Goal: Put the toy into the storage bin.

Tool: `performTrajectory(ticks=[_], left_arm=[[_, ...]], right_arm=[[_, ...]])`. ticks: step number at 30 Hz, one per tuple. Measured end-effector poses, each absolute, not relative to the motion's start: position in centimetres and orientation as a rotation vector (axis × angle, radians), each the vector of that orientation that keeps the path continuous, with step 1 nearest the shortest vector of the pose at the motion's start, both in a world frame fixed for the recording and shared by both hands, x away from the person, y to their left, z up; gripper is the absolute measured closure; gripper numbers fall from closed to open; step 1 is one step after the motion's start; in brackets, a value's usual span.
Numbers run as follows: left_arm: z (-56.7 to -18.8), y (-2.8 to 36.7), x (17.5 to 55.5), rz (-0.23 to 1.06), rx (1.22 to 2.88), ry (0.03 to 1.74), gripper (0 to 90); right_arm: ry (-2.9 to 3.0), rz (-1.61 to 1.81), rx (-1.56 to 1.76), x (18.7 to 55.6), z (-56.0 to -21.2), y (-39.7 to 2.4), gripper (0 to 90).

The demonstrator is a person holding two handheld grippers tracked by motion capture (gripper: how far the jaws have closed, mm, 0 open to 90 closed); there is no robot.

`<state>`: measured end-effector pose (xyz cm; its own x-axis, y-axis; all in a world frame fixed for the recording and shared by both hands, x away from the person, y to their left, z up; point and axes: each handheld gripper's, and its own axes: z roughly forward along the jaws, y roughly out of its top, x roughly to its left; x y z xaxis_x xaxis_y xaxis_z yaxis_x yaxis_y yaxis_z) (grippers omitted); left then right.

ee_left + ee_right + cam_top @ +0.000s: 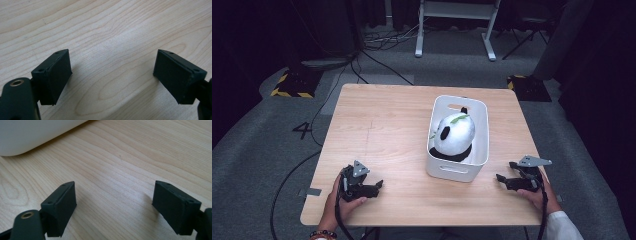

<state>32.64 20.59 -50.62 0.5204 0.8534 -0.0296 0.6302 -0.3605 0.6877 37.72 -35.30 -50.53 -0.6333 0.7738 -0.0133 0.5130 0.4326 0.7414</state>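
A black-and-white panda plush [454,136] with a green leaf on it lies inside a white plastic basket [482,131] at the middle right of the wooden table [382,125]. My left gripper [378,185] rests near the table's front left, held by a hand, its jaws pointing right. In the left gripper view that gripper [112,72] stands open over bare wood. My right gripper [503,172] sits at the front right, jaws pointing left toward the basket. In the right gripper view that gripper [113,202] is open with nothing between its fingers, and the basket's wall [32,133] fills the upper left corner.
The table stands on grey carpet. Beyond its far edge are the white legs of a desk frame [457,30], cables [377,55] on the floor and yellow-black striped floor plates [292,85] at both sides.
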Motion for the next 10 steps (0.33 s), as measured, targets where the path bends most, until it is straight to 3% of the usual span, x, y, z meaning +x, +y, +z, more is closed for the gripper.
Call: performTrajectory(ticks=[10], left_arm=[[-50.62, 20.59, 32.63, 0.445, 2.111, 1.204, 14.8]], right_arm=[[2.338, 1.029, 1.1, 37.72, -50.53, -35.31, 18.8]])
